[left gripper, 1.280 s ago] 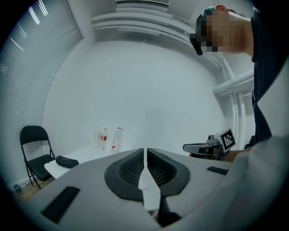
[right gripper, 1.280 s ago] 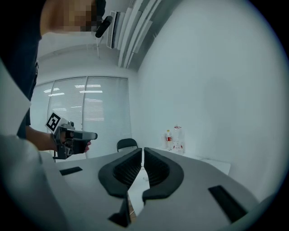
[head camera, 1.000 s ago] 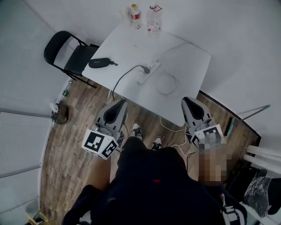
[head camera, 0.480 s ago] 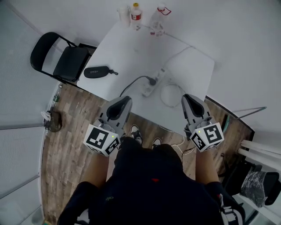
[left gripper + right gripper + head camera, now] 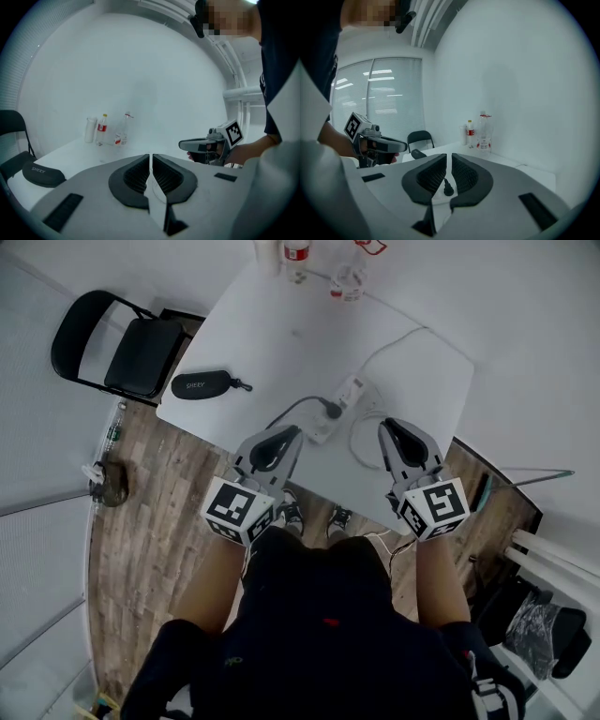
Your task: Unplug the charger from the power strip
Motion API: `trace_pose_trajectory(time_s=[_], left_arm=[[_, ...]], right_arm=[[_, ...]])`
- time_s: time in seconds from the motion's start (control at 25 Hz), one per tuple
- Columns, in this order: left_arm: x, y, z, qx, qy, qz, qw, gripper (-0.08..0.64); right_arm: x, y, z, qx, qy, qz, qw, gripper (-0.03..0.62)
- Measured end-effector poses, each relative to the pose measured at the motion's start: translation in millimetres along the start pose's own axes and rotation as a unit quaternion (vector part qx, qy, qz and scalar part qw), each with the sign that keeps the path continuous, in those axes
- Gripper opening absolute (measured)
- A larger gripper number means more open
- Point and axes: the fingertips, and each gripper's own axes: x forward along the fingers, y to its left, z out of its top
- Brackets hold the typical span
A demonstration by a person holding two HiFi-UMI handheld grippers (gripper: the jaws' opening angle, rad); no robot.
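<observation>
- White surface (image 5: 281, 343), seen corner-on in the head view.
- Power strip (image 5: 345, 399): white, on the near half of the surface. Long axis diagonal, near-left to far-right.
- Charger (image 5: 331, 411): black, seated in the strip toward its near end. Black cord (image 5: 298, 399) leaves leftward, then curves to the near edge, passing between the left tool and the strip.
- White cable (image 5: 361, 432): looped just right of the strip, between it and the right tool.
- Black glasses case (image 5: 199, 384): well to the left.
- Bottles (image 5: 297, 251): at the far corner.
- Black folding chair (image 5: 112, 343): beside the surface, on wooden floor (image 5: 150, 521).
- Left tool (image 5: 289, 433) and right tool (image 5: 390, 426): over the near edge, flanking the strip and apart from it. Jaws of both pressed together, empty.
</observation>
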Motion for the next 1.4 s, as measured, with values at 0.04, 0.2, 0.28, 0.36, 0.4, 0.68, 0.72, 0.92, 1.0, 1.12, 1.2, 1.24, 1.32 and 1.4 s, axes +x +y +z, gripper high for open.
trace_pose_trajectory(time_s=[0.04,0.2,0.28,0.36,0.4,0.68,0.72,0.92,1.0,1.12,1.2,1.24,1.32,1.4], left_arm=[[9,2,-11,-0.002,0.01,0.003,0.9999,0.039],[44,7,-49,-0.005,0.047,0.013,0.9988,0.039],[56,10,-66,-0.006,0.063,0.016,0.9979,0.039],[66,13,-78,-0.012,0.072,0.02,0.9971,0.038],[71,15,-84,-0.015,0.078,0.021,0.9966,0.039],[99,26,-121,-0.011,0.121,0.022,0.9923,0.038],[101,27,-124,-0.011,0.125,0.022,0.9919,0.039],[103,36,-139,-0.024,0.139,0.029,0.9895,0.04],[103,37,-140,-0.029,0.139,0.027,0.9895,0.039],[103,38,-139,-0.033,0.136,0.026,0.9899,0.038],[103,39,-140,-0.035,0.135,0.026,0.9899,0.038],[103,39,-141,-0.036,0.135,0.026,0.9899,0.038],[103,39,-143,-0.037,0.136,0.024,0.9897,0.032],[103,39,-143,-0.034,0.138,0.021,0.9896,0.031]], right_arm=[[8,-2,-6,-0.008,0.009,0.005,1.0,0.034],[37,-12,-29,-0.017,0.037,0.023,0.999,0.035],[49,-14,-39,-0.01,0.048,0.036,0.998,0.05],[59,-15,-50,-0.012,0.06,0.046,0.997,0.095],[64,-16,-56,-0.015,0.066,0.049,0.996,0.098],[101,-23,-101,-0.056,0.136,0.062,0.987,0.145],[105,-24,-106,-0.062,0.145,0.064,0.985,0.149],[127,-29,-131,-0.084,0.189,0.085,0.975,0.158],[133,-29,-137,-0.095,0.201,0.094,0.971,0.164],[138,-26,-144,-0.107,0.214,0.116,0.964,0.17],[141,-26,-148,-0.11,0.22,0.121,0.962,0.17],[142,-27,-149,-0.111,0.22,0.12,0.962,0.17],[144,-28,-149,-0.108,0.217,0.118,0.963,0.169],[144,-28,-148,-0.108,0.214,0.118,0.964,0.167]])
